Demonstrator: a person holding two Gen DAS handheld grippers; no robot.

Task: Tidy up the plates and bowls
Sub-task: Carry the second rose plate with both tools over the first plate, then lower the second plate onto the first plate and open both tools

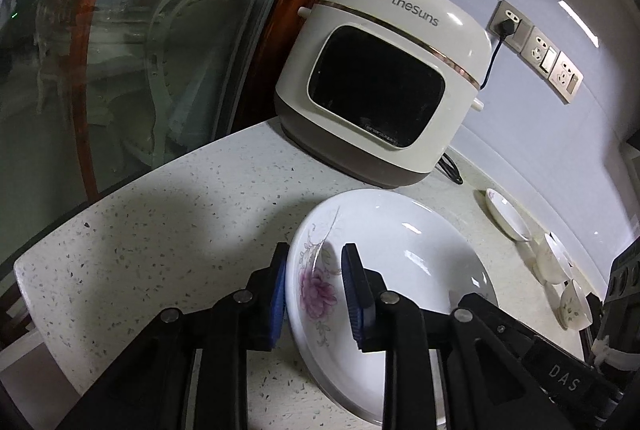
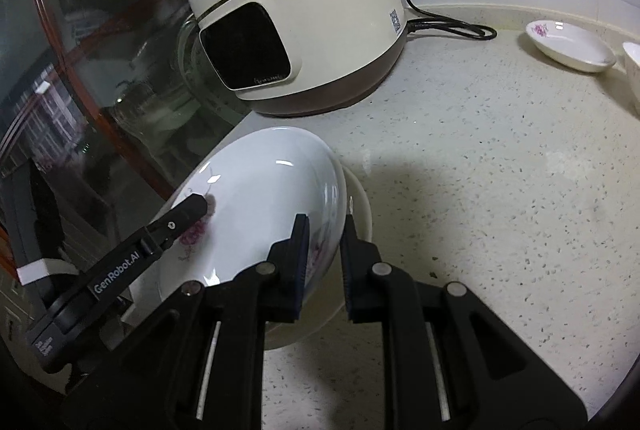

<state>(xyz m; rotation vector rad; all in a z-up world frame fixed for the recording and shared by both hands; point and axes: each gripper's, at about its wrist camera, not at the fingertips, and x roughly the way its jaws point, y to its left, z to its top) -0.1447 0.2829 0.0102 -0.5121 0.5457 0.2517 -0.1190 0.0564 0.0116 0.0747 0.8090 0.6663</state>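
A white deep plate (image 1: 400,258) with a pink flower print is tilted up at the near corner of the speckled counter. My left gripper (image 1: 316,270) straddles its rim, blue pads standing apart from the wall, so it is open. In the right wrist view the same plate (image 2: 260,190) leans over a second white plate (image 2: 362,214) lying flat beneath it. My right gripper (image 2: 326,262) is shut on the tilted plate's near rim. One of the left gripper's fingers (image 2: 192,208) lies across the plate's far side by the flower.
A cream rice cooker (image 2: 296,22) stands behind the plates, its cord (image 2: 452,26) trailing along the wall. A small flowered dish (image 2: 570,46) and white bowls (image 1: 554,258) sit further right. A wood-framed glass door (image 1: 120,50) borders the counter (image 2: 480,190) on the left.
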